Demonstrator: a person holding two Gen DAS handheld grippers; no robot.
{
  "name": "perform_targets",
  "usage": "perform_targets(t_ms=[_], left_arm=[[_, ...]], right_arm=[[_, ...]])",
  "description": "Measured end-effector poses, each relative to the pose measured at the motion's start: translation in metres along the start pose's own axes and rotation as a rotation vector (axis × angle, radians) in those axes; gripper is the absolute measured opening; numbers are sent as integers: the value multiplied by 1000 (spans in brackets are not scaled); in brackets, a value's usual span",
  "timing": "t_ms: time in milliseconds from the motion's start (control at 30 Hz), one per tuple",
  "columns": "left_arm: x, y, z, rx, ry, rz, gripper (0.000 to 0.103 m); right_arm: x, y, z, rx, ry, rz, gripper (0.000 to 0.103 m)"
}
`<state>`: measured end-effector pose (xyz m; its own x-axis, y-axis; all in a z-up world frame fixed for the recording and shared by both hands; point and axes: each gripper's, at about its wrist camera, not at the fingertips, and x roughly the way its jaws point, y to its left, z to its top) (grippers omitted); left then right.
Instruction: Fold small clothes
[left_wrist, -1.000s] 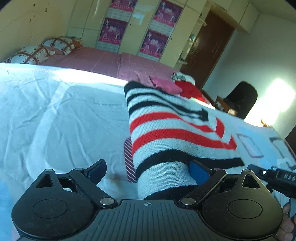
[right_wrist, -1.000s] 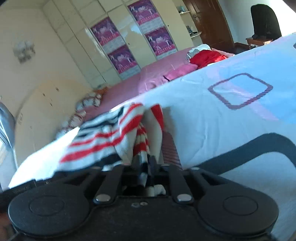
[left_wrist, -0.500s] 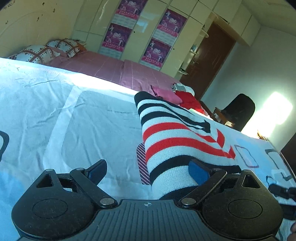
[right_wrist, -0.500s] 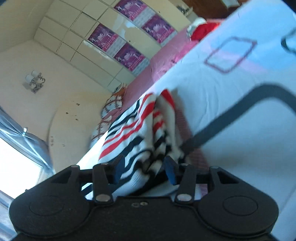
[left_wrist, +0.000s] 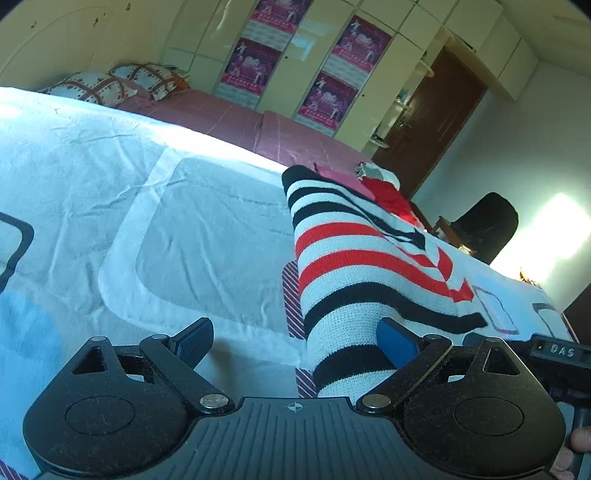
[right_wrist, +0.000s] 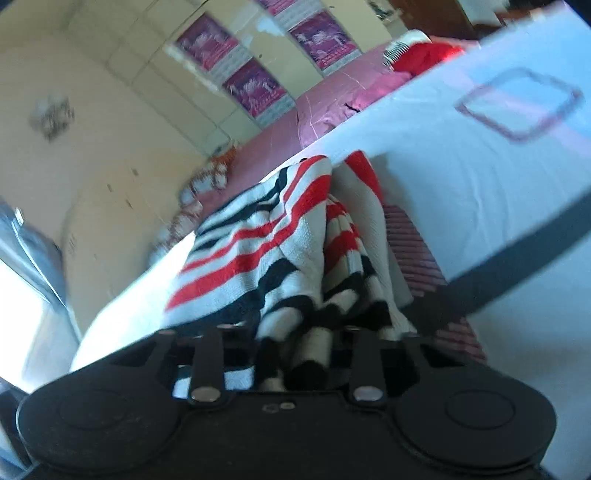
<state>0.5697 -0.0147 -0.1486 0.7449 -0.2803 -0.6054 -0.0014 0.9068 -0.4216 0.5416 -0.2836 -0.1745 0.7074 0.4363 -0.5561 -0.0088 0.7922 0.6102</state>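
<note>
A knit sweater with black, red and white stripes (left_wrist: 362, 266) lies on the white patterned bed sheet (left_wrist: 203, 240). My left gripper (left_wrist: 295, 334) stands wide open low over the sheet. The sweater's near end runs between its jaws, close against the right blue pad (left_wrist: 399, 341). In the right wrist view the sweater (right_wrist: 258, 258) is bunched into folds. My right gripper (right_wrist: 295, 343) has its jaws closing on that bunch, and fabric hides the fingertips. The right gripper's black body (left_wrist: 554, 350) shows at the left view's right edge.
A second bed with a pink cover (left_wrist: 229, 114) and patterned pillows (left_wrist: 110, 83) stands behind. A pile of red and pink clothes (left_wrist: 384, 192) lies beyond the sweater. Wardrobe doors with posters (left_wrist: 258, 62), a brown door (left_wrist: 436, 118) and a black chair (left_wrist: 484, 225) line the room.
The right gripper's jaws stood apart around the sweater half a second ago and now pinch the bunched fabric; its view has swung back. The left gripper stays open and has barely moved.
</note>
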Motion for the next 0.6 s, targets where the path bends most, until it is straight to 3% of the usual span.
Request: perform_targets(t_ms=[100,200,233,300,333,433,600], left_arm=[[0,-10,4,42,-24,-6,95],[6,-23,5,92,-6,-9,95],[10,-28,3,108,8,19,95],[15,-29,1,107,28,13,95],[15,-28,1,92,35,7,95],[7,-27,4,116,13,3,95],[2,-15,13,65,-33,-4,95]], right_arm=[[-34,26,5,-140,-116,49,20],[-58,31,1,-184,-204,69,20],[-50,23,-2,-169,-179,42,20],[-14,-5,-6,-94,-34,-73,21],[-8,-19,-9,-41,-15,-46,21],[-16,-26,-10,-9,-36,6,23],[-29,-33,-5,16,-81,54,34]])
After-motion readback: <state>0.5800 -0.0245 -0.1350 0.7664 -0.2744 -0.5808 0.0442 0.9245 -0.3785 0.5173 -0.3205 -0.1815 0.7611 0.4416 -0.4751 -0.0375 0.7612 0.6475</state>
